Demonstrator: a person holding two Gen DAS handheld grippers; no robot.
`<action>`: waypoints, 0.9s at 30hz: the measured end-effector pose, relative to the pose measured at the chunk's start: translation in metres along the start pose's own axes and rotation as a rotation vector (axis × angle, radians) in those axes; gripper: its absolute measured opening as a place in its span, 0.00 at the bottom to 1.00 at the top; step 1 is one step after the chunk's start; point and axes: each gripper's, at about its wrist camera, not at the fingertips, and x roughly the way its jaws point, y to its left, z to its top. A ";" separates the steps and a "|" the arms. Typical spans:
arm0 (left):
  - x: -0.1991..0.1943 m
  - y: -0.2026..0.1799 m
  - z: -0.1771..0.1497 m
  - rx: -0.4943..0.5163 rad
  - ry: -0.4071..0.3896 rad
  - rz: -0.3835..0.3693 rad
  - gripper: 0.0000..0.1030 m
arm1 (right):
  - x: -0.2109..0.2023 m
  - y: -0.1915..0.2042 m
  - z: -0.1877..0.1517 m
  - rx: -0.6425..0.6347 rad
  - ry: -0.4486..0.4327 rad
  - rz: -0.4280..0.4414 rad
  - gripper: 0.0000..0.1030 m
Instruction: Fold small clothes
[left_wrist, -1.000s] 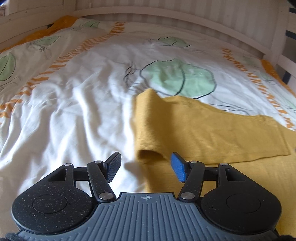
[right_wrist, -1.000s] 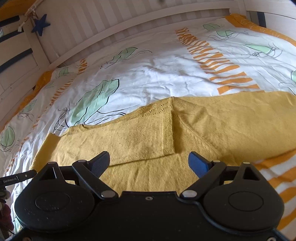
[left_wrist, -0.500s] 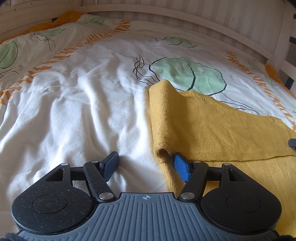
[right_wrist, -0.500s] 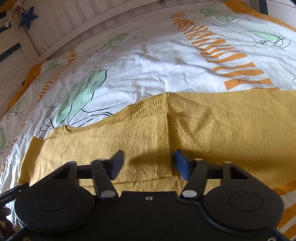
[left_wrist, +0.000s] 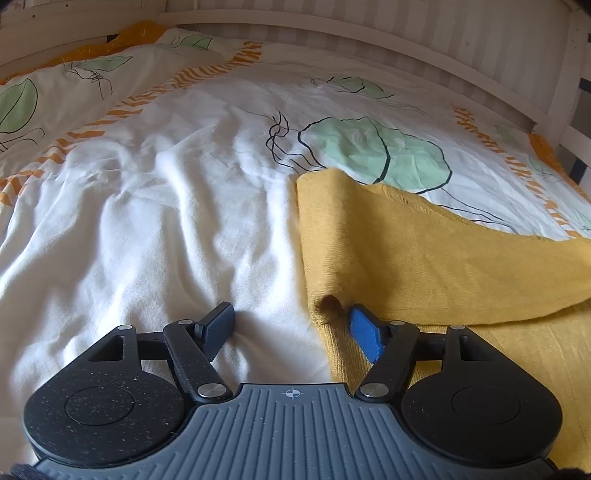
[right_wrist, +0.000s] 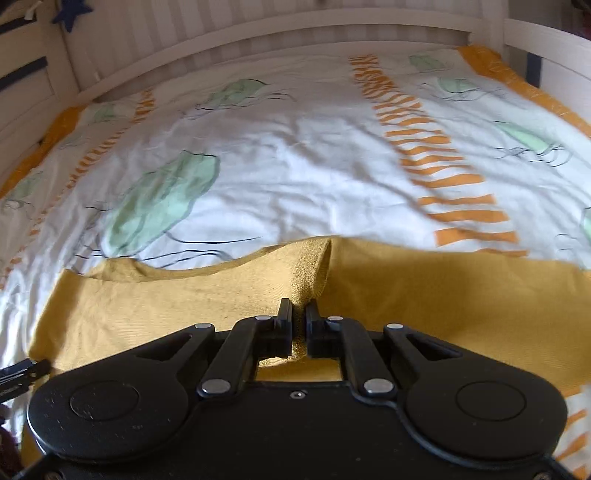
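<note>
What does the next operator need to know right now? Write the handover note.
Right claw: shut on a ridge of the yellow garment, pinched at its folded seam.
Left claw: open, low over the duvet, straddling the garment's folded left edge, gripping nothing.
Garment: spread across the near part of the bed, one flap already folded over the lower layer.
Left to do: close the left claw on that edge, then likely carry both grips over for the next fold and smooth it.

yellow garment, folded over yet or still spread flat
Partly folded: one flap of the yellow garment lies doubled over its lower layer. The right gripper pinches a ridge; the left gripper is open.
</note>
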 end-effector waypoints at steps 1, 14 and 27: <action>0.000 0.000 0.000 0.002 0.001 0.001 0.66 | 0.002 -0.001 0.000 -0.011 0.006 -0.029 0.12; -0.017 0.001 0.002 -0.014 0.017 0.001 0.66 | 0.032 -0.005 -0.027 -0.072 0.084 -0.092 0.20; 0.012 -0.004 0.022 -0.060 0.058 0.027 0.66 | 0.025 -0.016 -0.032 -0.080 0.044 -0.063 0.37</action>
